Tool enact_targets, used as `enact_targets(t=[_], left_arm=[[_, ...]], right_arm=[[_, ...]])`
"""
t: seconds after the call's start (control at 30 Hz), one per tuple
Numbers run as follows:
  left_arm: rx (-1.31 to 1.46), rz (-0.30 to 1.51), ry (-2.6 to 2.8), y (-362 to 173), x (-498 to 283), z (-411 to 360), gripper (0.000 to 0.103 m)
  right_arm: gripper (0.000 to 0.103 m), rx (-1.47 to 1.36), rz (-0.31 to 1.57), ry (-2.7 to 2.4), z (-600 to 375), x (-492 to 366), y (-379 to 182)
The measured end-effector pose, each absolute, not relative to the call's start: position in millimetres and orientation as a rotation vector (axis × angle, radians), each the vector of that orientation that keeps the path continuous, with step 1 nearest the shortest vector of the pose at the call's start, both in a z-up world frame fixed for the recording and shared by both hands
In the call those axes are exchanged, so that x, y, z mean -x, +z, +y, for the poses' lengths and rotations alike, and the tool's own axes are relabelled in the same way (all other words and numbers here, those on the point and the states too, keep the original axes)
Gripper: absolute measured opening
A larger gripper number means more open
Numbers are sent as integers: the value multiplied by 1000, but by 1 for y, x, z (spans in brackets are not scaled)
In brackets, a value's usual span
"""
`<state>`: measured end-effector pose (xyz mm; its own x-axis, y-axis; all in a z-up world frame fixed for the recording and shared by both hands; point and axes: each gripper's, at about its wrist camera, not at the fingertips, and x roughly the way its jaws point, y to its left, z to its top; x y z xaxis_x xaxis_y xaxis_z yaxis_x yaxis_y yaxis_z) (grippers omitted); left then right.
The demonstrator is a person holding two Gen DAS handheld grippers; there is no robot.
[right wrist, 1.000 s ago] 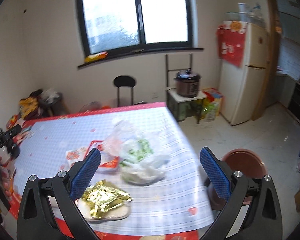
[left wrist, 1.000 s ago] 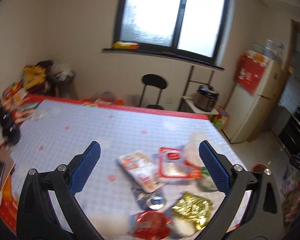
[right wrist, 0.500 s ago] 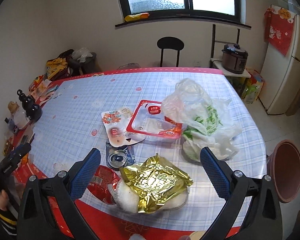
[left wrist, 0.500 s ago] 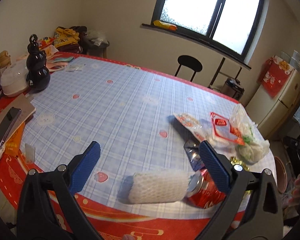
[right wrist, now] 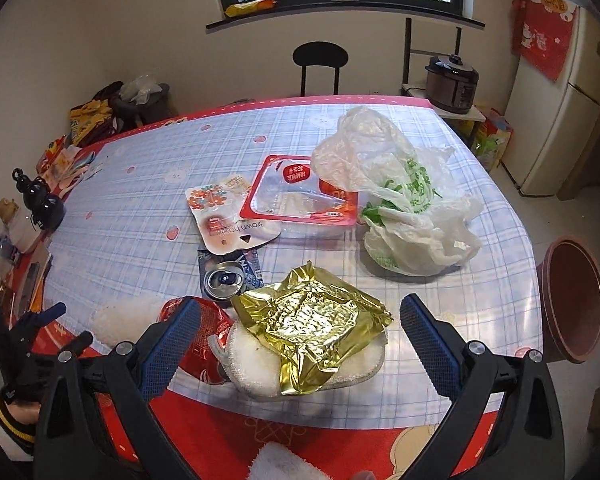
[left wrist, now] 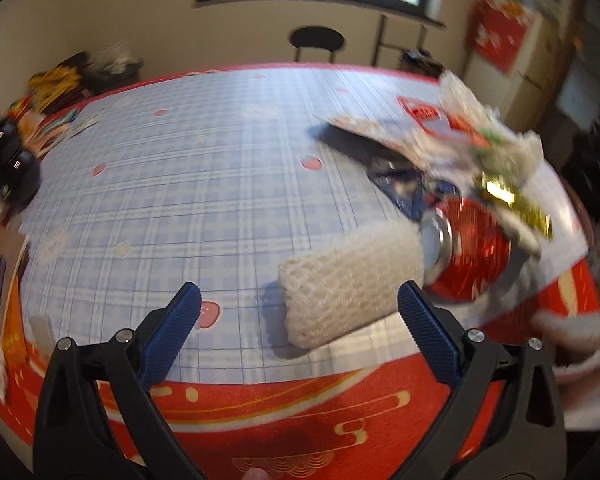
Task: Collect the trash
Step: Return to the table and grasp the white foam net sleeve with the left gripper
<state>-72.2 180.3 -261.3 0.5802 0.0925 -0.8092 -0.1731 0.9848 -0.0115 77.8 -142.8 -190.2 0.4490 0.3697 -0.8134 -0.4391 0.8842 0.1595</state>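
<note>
Right wrist view looks down on the trash bunched at the near edge of the tabletop [right wrist: 140, 208]. The right gripper [right wrist: 296, 332] hangs over that edge with its blue fingers spread wide and nothing between them — a crumpled gold foil wrapper [right wrist: 312, 320] sits in the gap, lying on a white foam pad [right wrist: 256, 372]. Touching the pad's left side is a red can [right wrist: 196, 344] on its side, and just behind it a flattened blue can [right wrist: 228, 276]. Farther in lie a torn white pouch [right wrist: 224, 216], a clear tray with a red rim [right wrist: 300, 200] and a white plastic bag with green print [right wrist: 404, 200], the bag toward the right edge. A brown bin [right wrist: 572, 300] stands on the floor beside that edge.

From the left wrist (the picture is blurred) the left gripper [left wrist: 298, 312] is also wide apart and empty, at the near edge, pointed at a white foam net sleeve [left wrist: 348, 276] lying against the red can's top.
</note>
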Motion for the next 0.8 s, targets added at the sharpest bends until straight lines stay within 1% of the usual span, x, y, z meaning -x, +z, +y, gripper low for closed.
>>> enact_targets(t=[0.2, 0.5, 0.63, 0.67, 0.7, 0.73, 0.77, 0.8], left_arm=[[-56, 1017, 51, -283, 52, 172, 97], [-257, 1067, -43, -309, 23, 151, 97], [-274, 1087, -80, -318, 13, 145, 98], [-269, 1093, -83, -320, 11, 144, 95], [-260, 1097, -87, -321, 10, 145, 82], [-234, 1108, -96, -323, 8, 145, 72], [-200, 1111, -105, -324, 7, 147, 66], [-164, 1109, -98, -324, 7, 149, 61]], right_arm=[[98, 76, 1036, 445, -148, -79, -202], [98, 73, 1101, 427, -151, -79, -219], [98, 110, 1122, 476, -143, -78, -230], [98, 126, 1124, 487, -141, -78, -232], [98, 143, 1127, 499, -138, -79, -235], [98, 152, 1131, 510, -137, -80, -238], [98, 164, 1137, 525, -134, -81, -241], [97, 177, 1143, 536, -131, -82, -244]])
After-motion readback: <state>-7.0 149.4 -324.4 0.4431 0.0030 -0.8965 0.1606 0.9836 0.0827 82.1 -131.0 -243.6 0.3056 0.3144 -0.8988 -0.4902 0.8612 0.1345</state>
